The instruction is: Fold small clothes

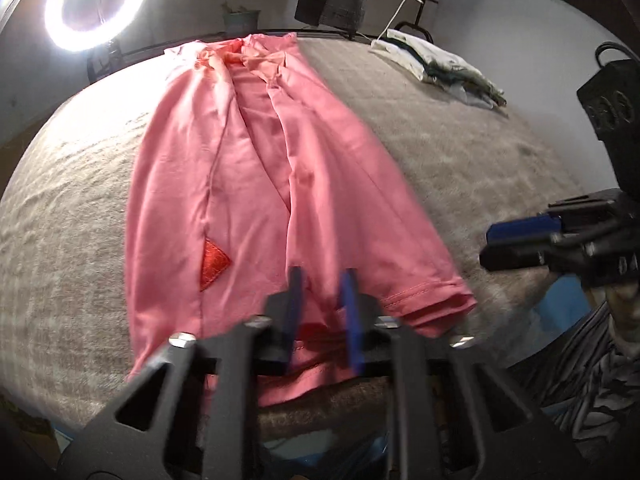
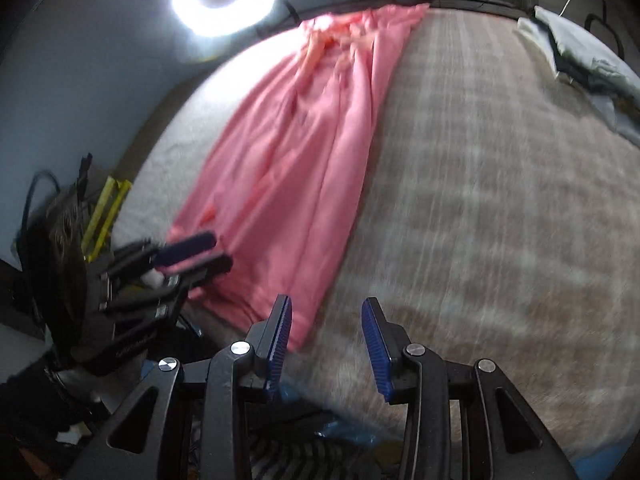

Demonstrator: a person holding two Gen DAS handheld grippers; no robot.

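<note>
- The left gripper (image 1: 322, 280) hovers at the near hem of the pink garment (image 1: 256, 168). Its two blue pads stand a little apart with pink cloth showing between them. Whether they pinch the fabric or merely straddle it I cannot tell.
- The pink garment runs away from those tips in a long strip across the grey blanket (image 1: 460, 152), already doubled lengthwise, with a red triangular patch (image 1: 214, 262) just left of the tips.
- It looks like thin, limp jersey: light, prone to sliding and wrinkling, nothing fragile. The stitched hem (image 1: 424, 300) to the right of the left tips is the firmest place to take hold, since several layers lie together there.
- The right gripper (image 2: 326, 332) stands wide open and empty over bare blanket. The garment's near corner (image 2: 296, 332) lies just left of its left pad.
- Gripping both hem corners should, I judge, keep the layers from slipping apart when lifted.
- A folded pile (image 1: 440, 62) sits far ahead and right.
</note>
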